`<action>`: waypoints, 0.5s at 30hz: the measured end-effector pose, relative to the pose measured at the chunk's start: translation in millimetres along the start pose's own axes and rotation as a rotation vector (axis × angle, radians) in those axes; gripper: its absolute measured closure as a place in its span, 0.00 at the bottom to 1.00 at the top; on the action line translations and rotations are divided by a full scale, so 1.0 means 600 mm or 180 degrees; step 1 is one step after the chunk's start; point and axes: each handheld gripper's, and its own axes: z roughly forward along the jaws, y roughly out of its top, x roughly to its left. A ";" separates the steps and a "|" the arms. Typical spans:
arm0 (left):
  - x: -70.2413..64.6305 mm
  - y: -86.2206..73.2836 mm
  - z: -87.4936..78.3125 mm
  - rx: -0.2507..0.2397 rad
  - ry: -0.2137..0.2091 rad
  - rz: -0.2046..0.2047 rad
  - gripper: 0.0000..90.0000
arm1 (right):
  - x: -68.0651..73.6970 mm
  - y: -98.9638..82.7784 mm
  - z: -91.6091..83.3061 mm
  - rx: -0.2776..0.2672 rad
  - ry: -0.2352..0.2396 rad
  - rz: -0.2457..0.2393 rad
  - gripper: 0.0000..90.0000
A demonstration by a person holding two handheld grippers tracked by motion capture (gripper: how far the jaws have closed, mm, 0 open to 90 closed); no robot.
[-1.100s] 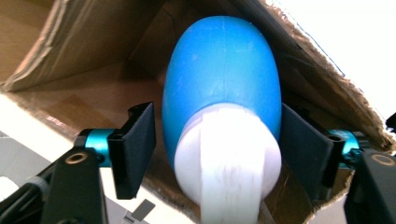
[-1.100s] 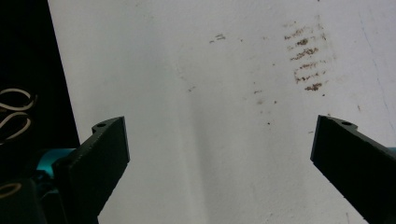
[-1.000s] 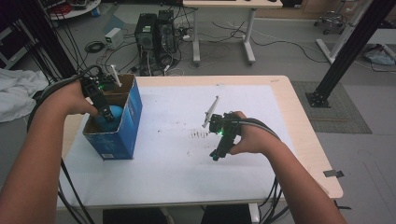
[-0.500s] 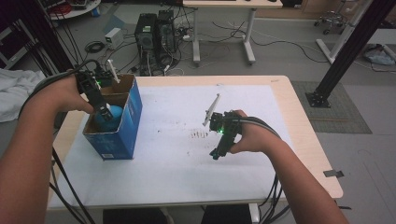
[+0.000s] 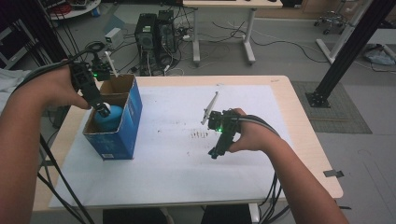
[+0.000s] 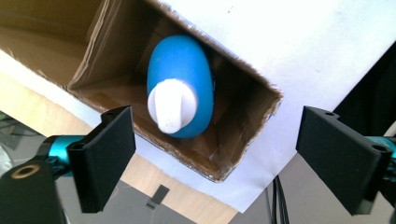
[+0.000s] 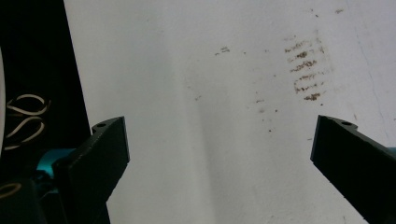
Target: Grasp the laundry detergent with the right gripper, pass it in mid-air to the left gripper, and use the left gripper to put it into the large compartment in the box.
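Observation:
A blue bottle with a white cap (image 6: 180,88) lies inside the open blue cardboard box (image 5: 122,133) at the table's left side, cap end up. My left gripper (image 5: 102,111) hangs just above the box mouth, over the bottle (image 5: 109,119). Its jaws have just been opening and now stand wide apart, with nothing pressed between the pads (image 6: 109,154). The brown inside of the box (image 6: 233,121) shows below them. My right gripper (image 5: 215,152) hovers low over the white paper near the table's middle, open (image 7: 219,163), with nothing between its fingers.
A white paper sheet (image 5: 177,163) covers most of the wooden table, with brown smudges (image 7: 303,70) near the right gripper. Computer towers (image 5: 156,32) and cables stand on the floor behind the table. A black frame post (image 5: 345,51) rises at the right.
My left gripper has risen out of the box and opened, leaving the blue bottle inside. The right hand has stayed where it was.

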 end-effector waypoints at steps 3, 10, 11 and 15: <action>-0.012 0.011 -0.005 0.0000 -0.0028 0.0161 0.11 | 0.001 0.003 -0.004 0.0024 -0.0006 0.0037 0.04; -0.044 0.049 0.004 0.0017 -0.0075 0.0551 0.10 | 0.001 0.013 -0.010 0.0065 -0.0016 -0.0008 0.04; -0.044 0.049 0.004 0.0017 -0.0075 0.0551 0.10 | 0.001 0.013 -0.010 0.0065 -0.0016 -0.0008 0.04; -0.066 0.074 0.017 0.0008 -0.0120 0.0753 0.09 | -0.002 0.015 -0.015 0.0102 -0.0030 -0.0003 0.04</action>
